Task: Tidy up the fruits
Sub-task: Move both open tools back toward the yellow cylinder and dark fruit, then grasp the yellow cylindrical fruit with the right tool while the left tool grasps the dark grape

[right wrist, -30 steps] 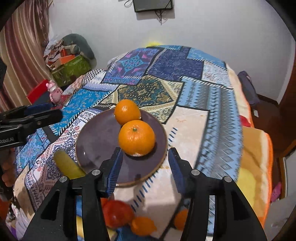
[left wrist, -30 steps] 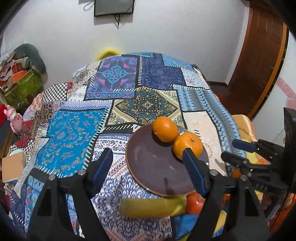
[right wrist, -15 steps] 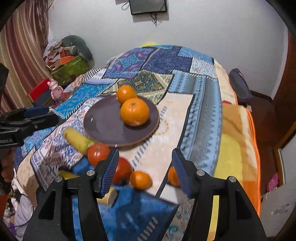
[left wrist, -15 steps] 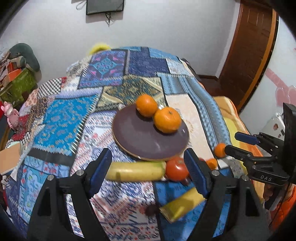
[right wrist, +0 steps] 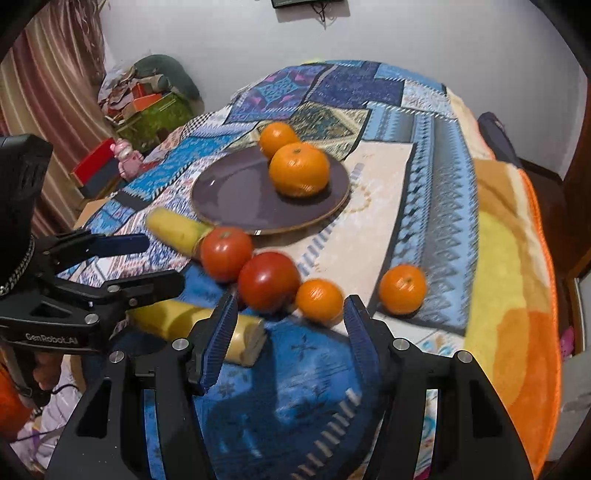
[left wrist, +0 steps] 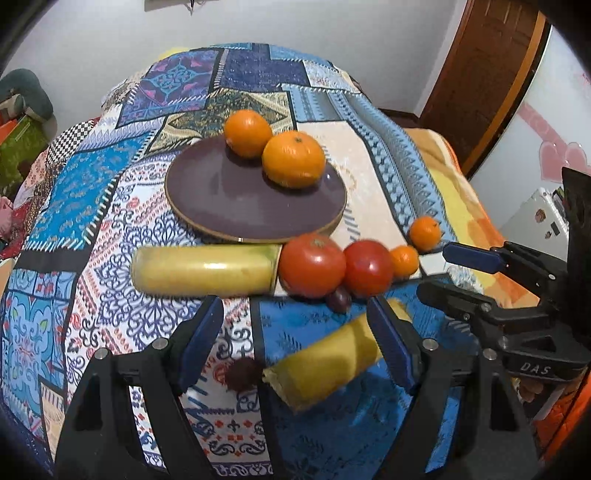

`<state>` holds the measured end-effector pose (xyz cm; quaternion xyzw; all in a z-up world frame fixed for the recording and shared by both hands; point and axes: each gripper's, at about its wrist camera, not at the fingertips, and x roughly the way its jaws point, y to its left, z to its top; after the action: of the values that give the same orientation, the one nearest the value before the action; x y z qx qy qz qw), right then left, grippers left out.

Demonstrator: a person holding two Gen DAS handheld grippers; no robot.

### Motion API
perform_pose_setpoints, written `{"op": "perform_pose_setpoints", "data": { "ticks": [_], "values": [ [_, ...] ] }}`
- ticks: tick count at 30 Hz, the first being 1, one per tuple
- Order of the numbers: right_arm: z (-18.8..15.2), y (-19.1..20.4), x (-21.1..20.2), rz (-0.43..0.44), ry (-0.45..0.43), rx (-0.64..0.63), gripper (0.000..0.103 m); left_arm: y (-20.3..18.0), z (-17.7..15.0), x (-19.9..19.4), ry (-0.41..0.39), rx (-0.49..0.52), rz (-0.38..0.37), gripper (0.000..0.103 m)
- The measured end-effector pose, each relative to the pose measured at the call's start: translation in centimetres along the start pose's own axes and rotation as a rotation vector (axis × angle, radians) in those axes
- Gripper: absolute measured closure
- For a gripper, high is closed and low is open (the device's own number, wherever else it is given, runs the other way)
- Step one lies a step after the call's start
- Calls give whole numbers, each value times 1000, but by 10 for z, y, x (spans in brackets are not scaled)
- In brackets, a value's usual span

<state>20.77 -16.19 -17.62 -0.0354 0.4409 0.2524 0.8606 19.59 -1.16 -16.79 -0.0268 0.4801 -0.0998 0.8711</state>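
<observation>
The left tongs (left wrist: 295,336) are wide open, the two blue-padded fingers (left wrist: 201,332) well apart and empty. The right tongs (right wrist: 288,332) are also wide open and hold nothing. Both point forward, side by side, above the bed.

Plain white wall (right wrist: 406,40) at far end w/ a dark screen (right wrist: 306,3) mounted high. Brown wooden door (left wrist: 487,74) far right. Striped curtain (right wrist: 44,85) on left — clutter pile (right wrist: 147,99) below it, incl. green box, pink toy (right wrist: 125,155). Patchwork cloth (left wrist: 255,70) covers the surface; orange-yellow blanket (right wrist: 517,258) to the right.
</observation>
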Motion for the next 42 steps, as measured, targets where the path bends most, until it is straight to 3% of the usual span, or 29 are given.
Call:
{"op": "perform_pose_setpoints", "data": {
  "ticks": [10, 16, 21, 30, 42],
  "values": [
    [-30, 8, 1, 10, 67, -1, 46, 30, -8, -2, 0, -11, 104, 23],
    [-40, 14, 14, 4, 102, 27, 44, 20, -18, 5, -16, 110, 200, 23],
    [-41, 20, 15, -39, 83, 16, 44, 14, -18, 5, -12, 130, 153, 23],
    [-41, -2, 7, -64, 65, 111, 44, -7, -24, 3, -4, 174, 112, 23],
    [-38, -5, -9, -123, 22, 113, 44, -32, -33, 5, 15, 148, 28, 23]
  ]
}}
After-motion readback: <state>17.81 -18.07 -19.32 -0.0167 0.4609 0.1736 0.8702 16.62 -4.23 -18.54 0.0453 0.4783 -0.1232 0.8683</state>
